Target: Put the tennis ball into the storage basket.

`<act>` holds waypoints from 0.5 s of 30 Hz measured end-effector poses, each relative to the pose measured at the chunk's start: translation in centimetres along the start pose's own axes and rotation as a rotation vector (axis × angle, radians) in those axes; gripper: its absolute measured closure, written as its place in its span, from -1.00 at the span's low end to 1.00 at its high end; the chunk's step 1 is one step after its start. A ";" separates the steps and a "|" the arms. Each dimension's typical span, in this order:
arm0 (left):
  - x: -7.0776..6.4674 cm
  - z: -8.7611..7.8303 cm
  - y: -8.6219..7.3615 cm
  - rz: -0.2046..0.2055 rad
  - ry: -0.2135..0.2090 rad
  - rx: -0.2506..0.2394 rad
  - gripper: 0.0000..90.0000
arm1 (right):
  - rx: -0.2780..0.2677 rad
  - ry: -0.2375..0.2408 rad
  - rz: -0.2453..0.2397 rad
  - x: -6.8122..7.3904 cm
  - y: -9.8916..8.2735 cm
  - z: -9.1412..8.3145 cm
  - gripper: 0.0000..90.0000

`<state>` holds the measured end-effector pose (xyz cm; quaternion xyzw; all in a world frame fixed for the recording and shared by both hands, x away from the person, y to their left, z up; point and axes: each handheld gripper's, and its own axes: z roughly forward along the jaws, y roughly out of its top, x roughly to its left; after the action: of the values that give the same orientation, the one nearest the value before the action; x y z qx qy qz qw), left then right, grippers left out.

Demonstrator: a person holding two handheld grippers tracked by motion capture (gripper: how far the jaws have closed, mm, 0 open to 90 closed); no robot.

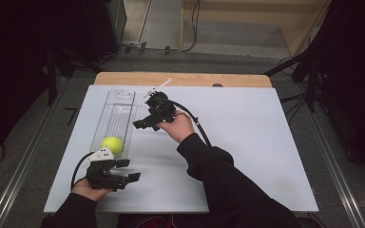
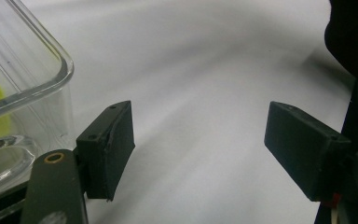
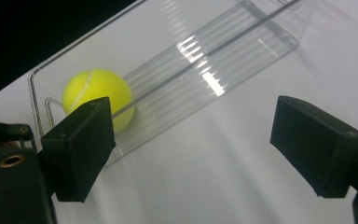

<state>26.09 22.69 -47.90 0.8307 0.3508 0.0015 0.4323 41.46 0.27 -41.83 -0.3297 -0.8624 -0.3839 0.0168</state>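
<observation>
Caption: Tennis ball [image 1: 111, 144] seated in the near end of the clear tray [image 1: 123, 95]; both grippers empty.

Detail: The right gripper [image 1: 141, 124] hangs just beside the tray's right wall, about midway along it, jaws parted wide with nothing between them. The left gripper [image 1: 127, 170] sits by the tray's near corner, close to the ball, jaws likewise spread and empty. The tray lies lengthwise on the white table [image 1: 247, 142], well apart from its right edge. Risks, as judged: the tray is light and thin-walled, so a jaw catching its rim could slide or tip it and set the ball rolling along the ribbed floor; a grip taken off-centre on the round ball could squirt it out.
</observation>
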 end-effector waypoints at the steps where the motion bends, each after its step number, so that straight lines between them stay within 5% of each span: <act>1: 0.0 0.0 0.0 0.001 0.001 0.000 -0.46 | -0.001 -0.001 -0.003 -0.1 -0.2 -0.1 -0.73; 15: 0.0 0.1 0.0 -0.003 0.004 0.002 -0.46 | 0.006 -0.011 -0.001 -0.7 -2.4 -2.5 -0.71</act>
<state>26.11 22.63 -47.96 0.8306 0.3532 0.0022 0.4306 40.09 -3.00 -41.81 -0.3312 -0.8638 -0.3795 0.0126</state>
